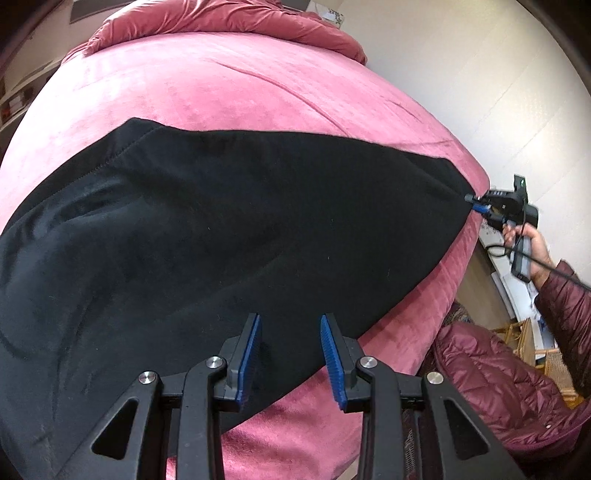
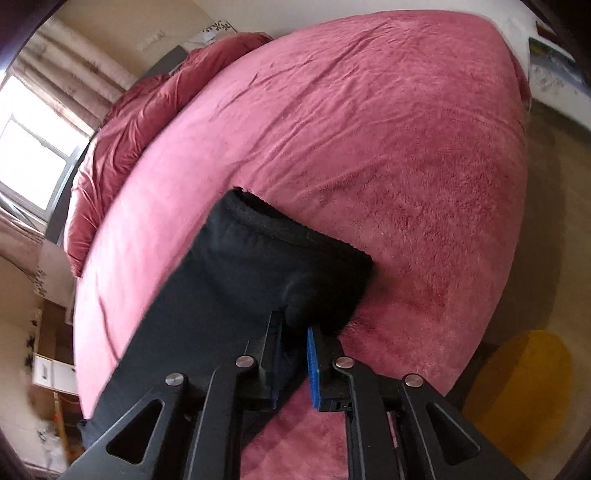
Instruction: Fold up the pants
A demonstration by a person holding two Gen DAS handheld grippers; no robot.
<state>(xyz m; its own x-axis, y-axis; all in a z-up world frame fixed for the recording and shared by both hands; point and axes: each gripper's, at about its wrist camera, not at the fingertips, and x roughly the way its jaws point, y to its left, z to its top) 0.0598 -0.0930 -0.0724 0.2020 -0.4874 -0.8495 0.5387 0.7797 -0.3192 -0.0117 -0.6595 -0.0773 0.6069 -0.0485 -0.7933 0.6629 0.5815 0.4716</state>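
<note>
Black pants (image 1: 192, 229) lie spread across a pink bed (image 1: 229, 96). My left gripper (image 1: 291, 321) hovers open just above the pants' near edge, with nothing between its blue pads. My right gripper (image 1: 474, 203) pinches the far right corner of the pants at the bed's edge. In the right wrist view the right gripper (image 2: 293, 328) is shut on a bunched fold of the black pants (image 2: 258, 266), which stretch away to the lower left.
A bunched pink duvet (image 1: 221, 22) lies at the head of the bed. A person in a maroon puffer jacket (image 1: 517, 369) stands to the right. A wicker shelf (image 1: 535, 343) and a yellow rug (image 2: 524, 398) are on the floor.
</note>
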